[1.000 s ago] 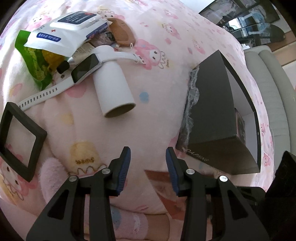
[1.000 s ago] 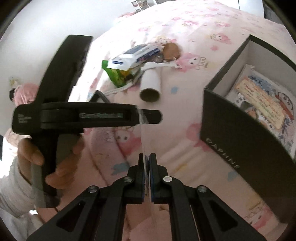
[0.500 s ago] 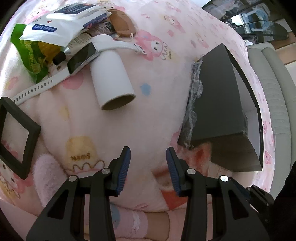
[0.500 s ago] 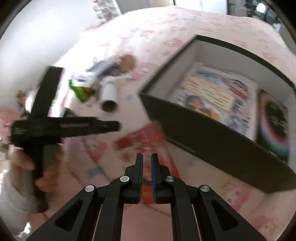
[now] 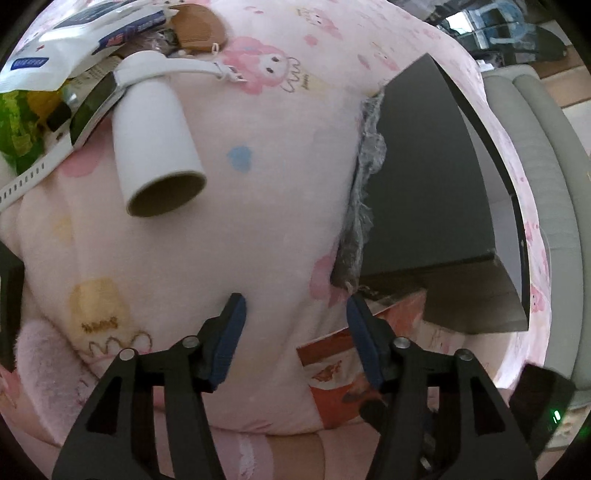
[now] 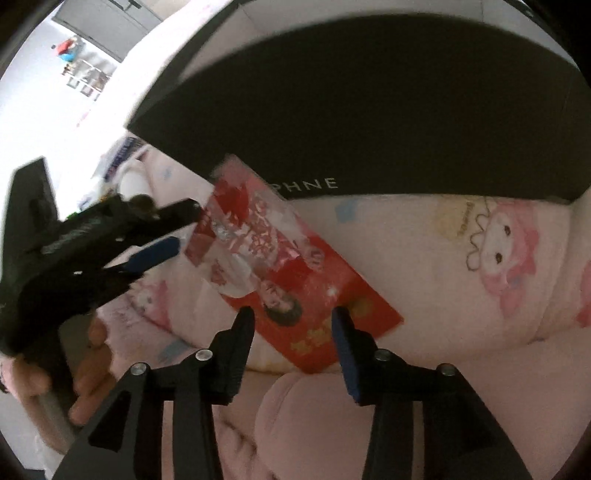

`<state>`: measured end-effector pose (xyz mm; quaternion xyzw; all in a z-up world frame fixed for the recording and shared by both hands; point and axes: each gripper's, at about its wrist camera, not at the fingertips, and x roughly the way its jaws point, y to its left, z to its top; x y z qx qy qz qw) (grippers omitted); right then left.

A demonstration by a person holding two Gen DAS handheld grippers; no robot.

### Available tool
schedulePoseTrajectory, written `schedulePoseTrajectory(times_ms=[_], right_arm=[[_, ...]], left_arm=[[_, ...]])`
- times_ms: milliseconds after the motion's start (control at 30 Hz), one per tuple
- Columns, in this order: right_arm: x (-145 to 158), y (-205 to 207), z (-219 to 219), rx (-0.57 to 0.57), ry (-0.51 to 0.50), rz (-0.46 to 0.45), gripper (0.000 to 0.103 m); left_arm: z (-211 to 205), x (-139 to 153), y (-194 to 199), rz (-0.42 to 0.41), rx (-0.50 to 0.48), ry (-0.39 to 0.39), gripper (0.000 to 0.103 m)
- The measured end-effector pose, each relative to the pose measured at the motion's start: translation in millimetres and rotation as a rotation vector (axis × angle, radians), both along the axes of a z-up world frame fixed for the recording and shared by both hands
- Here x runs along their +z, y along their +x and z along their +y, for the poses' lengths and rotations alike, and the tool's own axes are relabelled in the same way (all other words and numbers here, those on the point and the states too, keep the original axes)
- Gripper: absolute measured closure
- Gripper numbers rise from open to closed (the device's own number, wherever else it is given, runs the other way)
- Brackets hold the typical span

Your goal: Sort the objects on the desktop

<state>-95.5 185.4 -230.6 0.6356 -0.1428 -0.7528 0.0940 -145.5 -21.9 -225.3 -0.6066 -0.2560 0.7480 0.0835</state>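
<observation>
— Now, what is nearest to the right gripper (image 6: 291,328)?
— Its fingers are opening, and they do not press anything. A red packet (image 6: 291,266) lies just beyond them on the pink blanket (image 6: 443,280); its picture is blurred. Its far corner reaches the black box (image 6: 369,110).
— And the left gripper (image 5: 293,314)?
— Also opening, with only blanket between the fingers. The packet shows partly behind its right finger.
— Farther away?
— A white tube (image 5: 155,147) lies open-ended, a white watch (image 5: 96,99) across its far end. Behind that, a pile: a wipes pack (image 5: 74,40), a green bag (image 5: 18,122), a brown comb (image 5: 199,22), all cut off by the edge. I cannot see inside the box.
</observation>
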Motion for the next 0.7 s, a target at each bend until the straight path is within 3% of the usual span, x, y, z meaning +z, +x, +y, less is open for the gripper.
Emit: schedulePoseTrajectory(times_ms=[133,433,467,500,533,567,600,700], right_arm=[[-14,-10,4,-0.016,-0.015,-0.043,0.062],[-12,2,12,-0.043,-0.080,0.005,0.055],[-12,3,12,-0.042,-0.082,0.010,0.055],[-11,5,12,-0.040,-0.083,0.016,0.055],[-10,6,12,-0.038,-0.083,0.024,0.055],[-9,8,12,-0.039,-0.084,0.034,0.055],[-8,10,13,-0.046,-0.086,0.053,0.055],[-3,15,15,-0.052,-0.095,0.086,0.055]], left_arm=[[-6,1,3,-0.001,0.011,0.053,0.046],[2,4,3,0.028,-0.025,0.108,0.046],[5,3,3,0.019,-0.045,0.111,0.049],[8,2,3,0.013,-0.067,0.109,0.071],[13,5,4,0.022,-0.095,0.078,0.073],[16,10,6,0.046,-0.113,0.041,0.081],[20,15,7,0.071,-0.130,0.005,0.097],[26,18,7,0.097,-0.150,-0.063,0.101]])
